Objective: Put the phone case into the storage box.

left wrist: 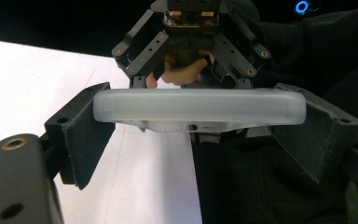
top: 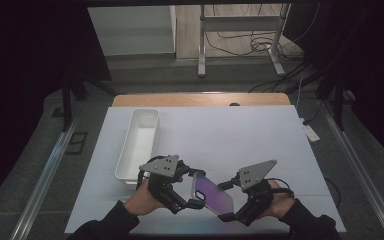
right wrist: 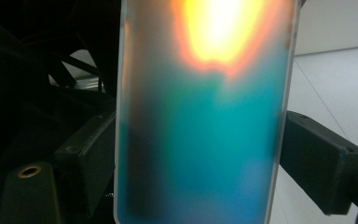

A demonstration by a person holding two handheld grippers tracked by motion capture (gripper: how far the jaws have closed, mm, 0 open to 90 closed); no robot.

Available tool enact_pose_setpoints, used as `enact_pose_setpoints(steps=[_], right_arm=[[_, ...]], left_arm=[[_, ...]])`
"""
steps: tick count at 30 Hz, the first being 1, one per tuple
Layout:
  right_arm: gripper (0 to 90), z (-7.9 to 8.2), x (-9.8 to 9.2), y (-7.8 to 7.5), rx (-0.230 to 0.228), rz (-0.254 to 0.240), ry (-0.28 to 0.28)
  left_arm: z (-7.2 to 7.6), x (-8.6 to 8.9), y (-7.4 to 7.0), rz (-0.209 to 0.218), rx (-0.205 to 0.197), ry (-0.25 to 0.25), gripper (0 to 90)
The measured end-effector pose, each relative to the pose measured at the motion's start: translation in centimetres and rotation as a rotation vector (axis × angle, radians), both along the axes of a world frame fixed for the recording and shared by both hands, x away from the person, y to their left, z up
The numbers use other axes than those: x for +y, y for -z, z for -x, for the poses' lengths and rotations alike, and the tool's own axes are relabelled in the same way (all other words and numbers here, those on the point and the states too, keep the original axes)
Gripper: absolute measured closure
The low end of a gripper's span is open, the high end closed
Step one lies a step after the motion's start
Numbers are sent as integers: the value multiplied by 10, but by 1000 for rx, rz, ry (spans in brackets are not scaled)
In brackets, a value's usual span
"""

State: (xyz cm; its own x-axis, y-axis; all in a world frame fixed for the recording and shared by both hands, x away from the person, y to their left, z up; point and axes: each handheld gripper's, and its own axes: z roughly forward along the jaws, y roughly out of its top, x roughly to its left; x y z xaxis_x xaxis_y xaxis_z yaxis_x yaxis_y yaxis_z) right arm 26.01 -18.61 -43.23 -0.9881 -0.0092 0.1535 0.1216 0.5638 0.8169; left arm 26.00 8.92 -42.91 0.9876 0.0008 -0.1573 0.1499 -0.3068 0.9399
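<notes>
Shiny phone [top: 212, 195] low in middle of frame, lifted off white table [top: 240, 135]. Left gripper [top: 192, 202] jaws squeeze one end. Right gripper [top: 230, 200] jaws squeeze its sides. White bin [top: 140, 142] upper left.

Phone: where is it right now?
In the high view the phone is near the table's front edge, held between the left gripper and right gripper, right of the white bin.

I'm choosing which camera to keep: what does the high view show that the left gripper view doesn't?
High view alone: the white bin at the table's left, and the phone's broad purple face. Left gripper view alone: the phone's bottom edge with its port. Both: the left gripper and right gripper clamping the phone between them above the table.
</notes>
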Motion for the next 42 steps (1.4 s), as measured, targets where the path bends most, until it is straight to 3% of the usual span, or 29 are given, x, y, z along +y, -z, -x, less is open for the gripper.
enact_pose_setpoints(steps=[4,7,10,16,24,28,42], right_arm=[[158,1,3,2,-19,13,4],[74,0,4,4,-9,21,15],[47,-1,3,6,-21,30,42],[45,-4,-1,9,-42,59,86],[33,-4,-4,12,-71,139,128],[29,-4,-6,13,-79,153,146],[24,-1,-27,18,-120,267,305]], left_arm=[[2,-1,-1,-23,-15,-7,166],[2,-1,-1,-44,-20,-26,169],[1,1,0,-52,-10,-45,169],[-2,4,1,-58,-8,-82,169],[-7,6,3,-113,9,-152,169],[-9,8,5,-131,22,-180,169],[-14,11,5,-204,7,-281,169]])
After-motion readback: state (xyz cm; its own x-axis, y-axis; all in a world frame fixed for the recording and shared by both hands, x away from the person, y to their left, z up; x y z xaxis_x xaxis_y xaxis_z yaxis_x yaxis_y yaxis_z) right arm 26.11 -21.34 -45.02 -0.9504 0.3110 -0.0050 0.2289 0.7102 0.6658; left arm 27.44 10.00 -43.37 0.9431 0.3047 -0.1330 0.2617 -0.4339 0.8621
